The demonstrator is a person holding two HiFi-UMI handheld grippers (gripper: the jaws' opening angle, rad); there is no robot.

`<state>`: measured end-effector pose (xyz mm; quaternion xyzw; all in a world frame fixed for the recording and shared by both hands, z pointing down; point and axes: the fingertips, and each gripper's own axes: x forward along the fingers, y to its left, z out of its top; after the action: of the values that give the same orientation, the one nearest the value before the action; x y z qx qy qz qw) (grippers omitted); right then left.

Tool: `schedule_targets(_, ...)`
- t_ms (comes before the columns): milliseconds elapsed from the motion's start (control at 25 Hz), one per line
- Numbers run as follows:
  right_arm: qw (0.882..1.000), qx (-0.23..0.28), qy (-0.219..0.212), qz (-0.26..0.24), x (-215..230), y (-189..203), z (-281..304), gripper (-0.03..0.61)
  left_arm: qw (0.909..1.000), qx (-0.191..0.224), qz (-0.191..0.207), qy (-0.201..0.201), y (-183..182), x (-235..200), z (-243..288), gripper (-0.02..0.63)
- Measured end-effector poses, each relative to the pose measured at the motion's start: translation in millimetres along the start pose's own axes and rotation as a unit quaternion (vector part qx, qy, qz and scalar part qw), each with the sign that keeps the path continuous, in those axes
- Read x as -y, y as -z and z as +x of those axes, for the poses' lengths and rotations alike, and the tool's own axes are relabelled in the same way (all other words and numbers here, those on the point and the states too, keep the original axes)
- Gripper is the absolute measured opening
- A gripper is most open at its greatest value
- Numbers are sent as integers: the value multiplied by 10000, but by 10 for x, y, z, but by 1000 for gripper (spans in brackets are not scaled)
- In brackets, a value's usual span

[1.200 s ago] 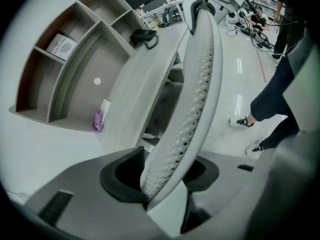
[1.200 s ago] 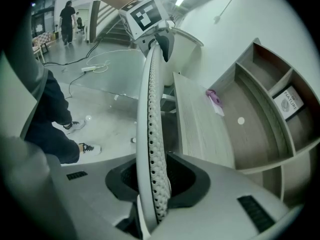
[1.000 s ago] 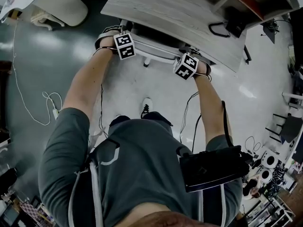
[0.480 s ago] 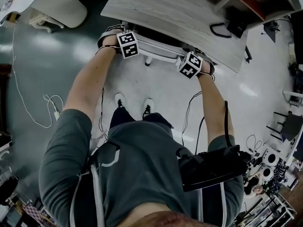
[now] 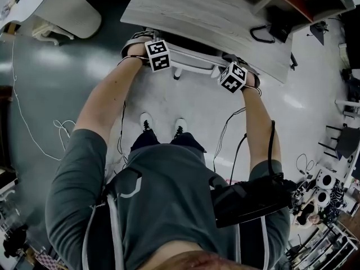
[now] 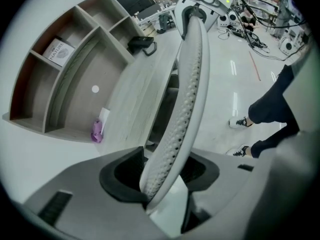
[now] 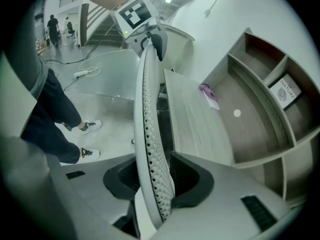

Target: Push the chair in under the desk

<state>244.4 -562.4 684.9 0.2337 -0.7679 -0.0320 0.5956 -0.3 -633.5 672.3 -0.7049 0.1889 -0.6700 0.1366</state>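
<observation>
The chair's white perforated backrest [image 5: 191, 61] stands just at the front edge of the grey wood desk [image 5: 214, 16], its seat hidden below the desktop. My left gripper [image 5: 139, 39] straddles the backrest's left end, my right gripper [image 5: 235, 61] its right end. In the left gripper view the backrest [image 6: 187, 84] runs up between the jaws of the left gripper [image 6: 160, 176], with dark gaps on both sides. In the right gripper view the backrest [image 7: 147, 109] likewise lies between the jaws of the right gripper [image 7: 157, 179], which are opening and stand off it.
Open shelves [image 6: 75, 59] rise at the desk's back, with a purple item [image 6: 96, 130] and a black object [image 5: 270, 30] on the desktop. The person's shoes [image 5: 146, 121] stand behind the chair. Cables [image 5: 34, 139] trail on the floor at left; equipment clutters the right.
Both grippers and the backrest have moved toward the desk edge. The person has stepped forward, so both shoes now show behind the chair.
</observation>
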Motion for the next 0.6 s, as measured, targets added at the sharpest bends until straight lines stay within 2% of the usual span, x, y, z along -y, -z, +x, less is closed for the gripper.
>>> schedule_targets(80,9998,92,-9,194,-22,-35,-107,160,9996,236,-133,60,-2,14,-78,209)
schedule_targets(200,9974,368,-30,621,-16,-110,-328,169,9958,614,-654,187,25,-2,-220,208)
schedule_targets(280,9919,678,-69,1076,-16,-194,-509,167,9907,837,-1044,239,58,-1,-333,212)
schedule_targets(400,9788,1128,1,1711,18,-338,-799,166,9833,1224,-1344,121,76,-25,-551,210)
schedule_targets(480,9679,1410,162,2075,87,-424,-1015,166,9709,1629,-1756,66,37,-75,-771,188)
schedule_targets(560,9544,1765,350,2382,170,-535,-1257,129,9526,2050,-2247,-33,-4,-177,-1018,118)
schedule_targets(600,9470,1951,429,2515,198,-604,-1387,121,9423,2276,-2453,-99,-23,-235,-1147,114)
